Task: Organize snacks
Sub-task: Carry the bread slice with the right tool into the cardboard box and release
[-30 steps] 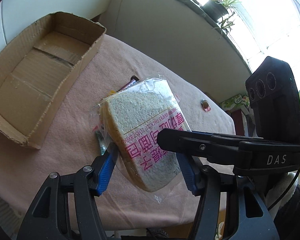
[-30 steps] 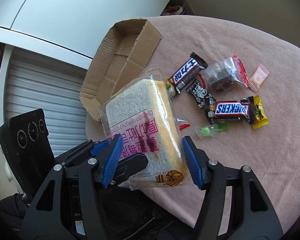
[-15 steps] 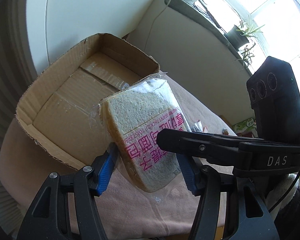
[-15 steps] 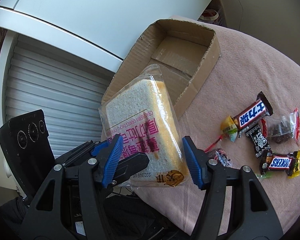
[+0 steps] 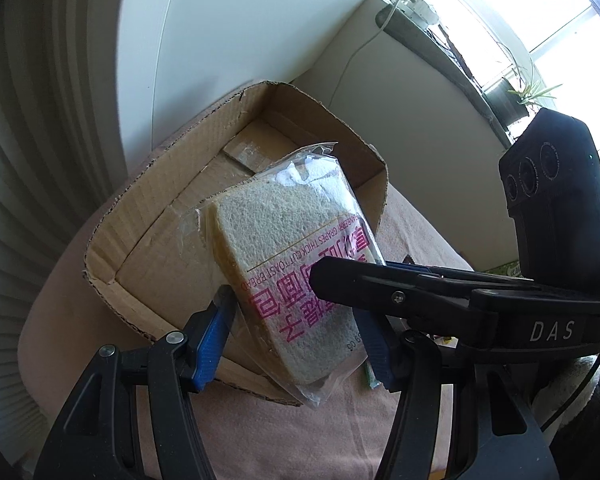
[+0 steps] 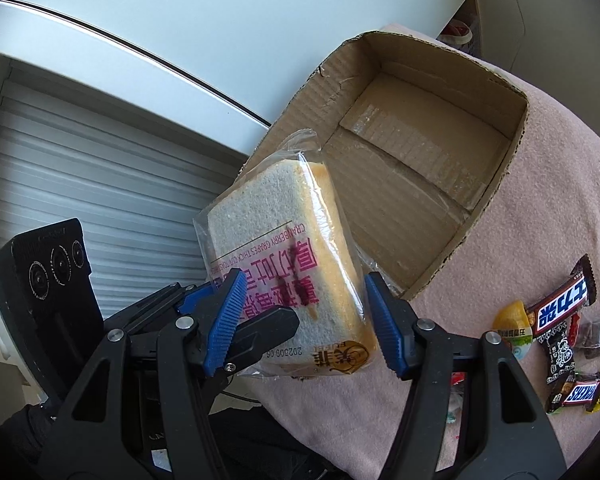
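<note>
Bread packet [image 5: 296, 264] now hides box [image 5: 172, 240] floor.

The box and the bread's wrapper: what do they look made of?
Box: brown corrugated cardboard, matte; fluting shows along its ragged torn rim, and glossy clear tape runs along the floor seam. Bread pack: thin clear plastic film, glossy and crinkled, printed in pink; the slice shows through it.

We read "CRANBERRY GRAPES THICK CUT TOAST BREAD" on the bread bag [image 6: 284, 264], "DAS" on the right gripper [image 5: 550, 330], and "SNICKERS" on a candy bar [image 6: 580, 392].
</note>
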`<state>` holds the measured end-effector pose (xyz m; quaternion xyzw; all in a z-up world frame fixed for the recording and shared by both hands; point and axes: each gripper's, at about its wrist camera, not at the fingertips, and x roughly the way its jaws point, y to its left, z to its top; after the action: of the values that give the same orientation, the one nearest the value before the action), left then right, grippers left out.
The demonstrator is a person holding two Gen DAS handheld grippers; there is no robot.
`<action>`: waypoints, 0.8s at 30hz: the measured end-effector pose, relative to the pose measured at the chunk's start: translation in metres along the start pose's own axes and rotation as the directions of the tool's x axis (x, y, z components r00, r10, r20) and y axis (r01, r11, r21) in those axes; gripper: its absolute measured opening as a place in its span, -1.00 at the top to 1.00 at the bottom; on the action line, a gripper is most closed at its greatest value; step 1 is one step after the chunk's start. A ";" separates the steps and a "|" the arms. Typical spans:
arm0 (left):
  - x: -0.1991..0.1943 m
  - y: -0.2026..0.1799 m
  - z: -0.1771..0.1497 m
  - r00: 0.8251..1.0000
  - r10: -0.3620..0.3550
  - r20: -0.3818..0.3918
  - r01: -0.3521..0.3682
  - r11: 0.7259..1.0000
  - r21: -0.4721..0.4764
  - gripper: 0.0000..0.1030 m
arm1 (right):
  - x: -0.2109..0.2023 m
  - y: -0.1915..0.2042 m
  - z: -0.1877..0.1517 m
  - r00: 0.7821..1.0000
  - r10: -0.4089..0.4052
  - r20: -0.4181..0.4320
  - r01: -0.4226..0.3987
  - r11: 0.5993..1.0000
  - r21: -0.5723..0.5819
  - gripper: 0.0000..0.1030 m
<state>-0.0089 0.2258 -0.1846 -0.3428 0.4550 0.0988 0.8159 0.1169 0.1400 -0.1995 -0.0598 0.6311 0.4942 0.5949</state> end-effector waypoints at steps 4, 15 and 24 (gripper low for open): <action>0.003 0.006 0.005 1.000 0.002 -0.001 -0.002 1.000 -0.007 -0.15 | 0.003 0.004 0.004 1.000 -0.012 -0.003 0.012 1.000 -0.012 -0.24; -0.002 0.024 0.001 0.997 0.073 0.003 -0.073 0.997 -0.021 -0.13 | 0.000 0.001 0.011 0.999 -0.045 0.020 0.046 0.999 -0.028 -0.24; -0.018 0.000 -0.009 0.995 0.092 0.047 -0.095 0.992 0.088 -0.13 | -0.030 -0.004 -0.006 0.994 -0.089 0.062 0.092 0.995 -0.039 -0.24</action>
<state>-0.0252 0.2228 -0.1734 -0.2816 0.4569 0.1236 0.8347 0.1244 0.1187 -0.1789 -0.0859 0.5991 0.4813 0.6341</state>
